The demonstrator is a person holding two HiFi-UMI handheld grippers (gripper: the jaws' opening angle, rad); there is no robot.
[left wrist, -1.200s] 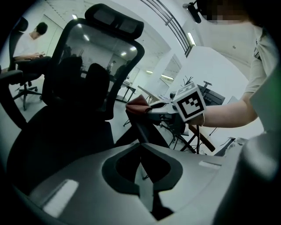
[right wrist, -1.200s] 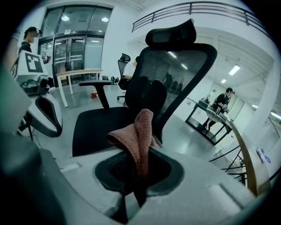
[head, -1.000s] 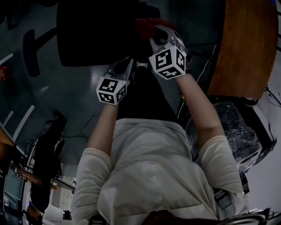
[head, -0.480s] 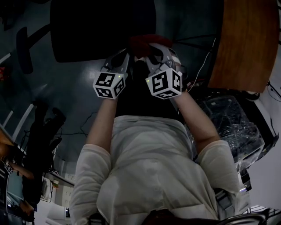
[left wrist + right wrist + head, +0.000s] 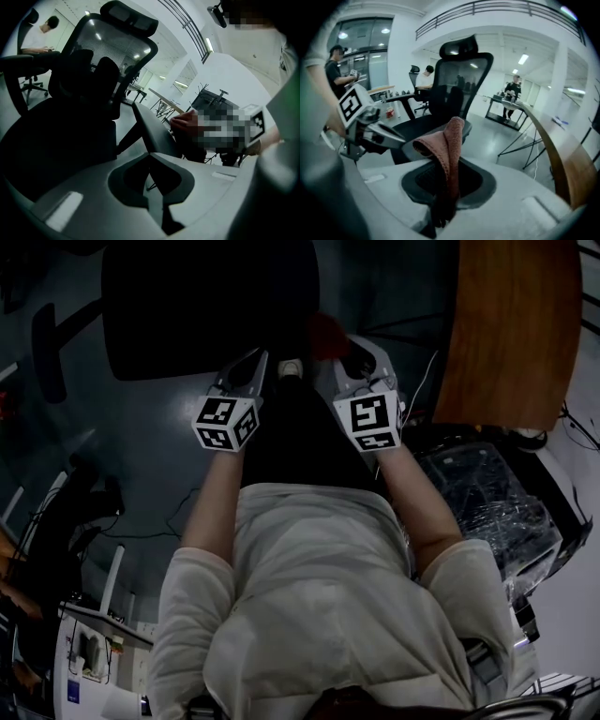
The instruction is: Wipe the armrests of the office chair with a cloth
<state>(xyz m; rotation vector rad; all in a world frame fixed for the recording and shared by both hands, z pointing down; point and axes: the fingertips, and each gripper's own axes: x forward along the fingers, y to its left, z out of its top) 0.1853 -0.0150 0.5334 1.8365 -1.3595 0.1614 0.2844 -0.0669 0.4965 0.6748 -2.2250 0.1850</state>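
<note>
The black office chair point(image 5: 206, 306) stands ahead of me, its seat at the top of the head view. In the left gripper view its mesh back and headrest point(image 5: 108, 56) rise at the left, and a grey armrest point(image 5: 152, 129) runs just beyond my left gripper point(image 5: 150, 157), which is shut on nothing. My right gripper point(image 5: 449, 164) is shut on a reddish cloth point(image 5: 447, 140) that hangs folded over the jaws, with the chair point(image 5: 454, 79) behind it. The head view shows the left gripper point(image 5: 246, 371) and right gripper point(image 5: 349, 351) side by side near the seat's front edge, the cloth point(image 5: 328, 334) at the right one's tip.
A wooden table point(image 5: 516, 334) stands at the right, with a plastic-lined bin point(image 5: 487, 512) under its near end. Cables trail over the grey floor. Other chairs and desks stand further off, and people point(image 5: 337, 70) work in the background.
The right gripper with the cloth has drawn back toward me and a little right. The left gripper has edged left and stays shut.
</note>
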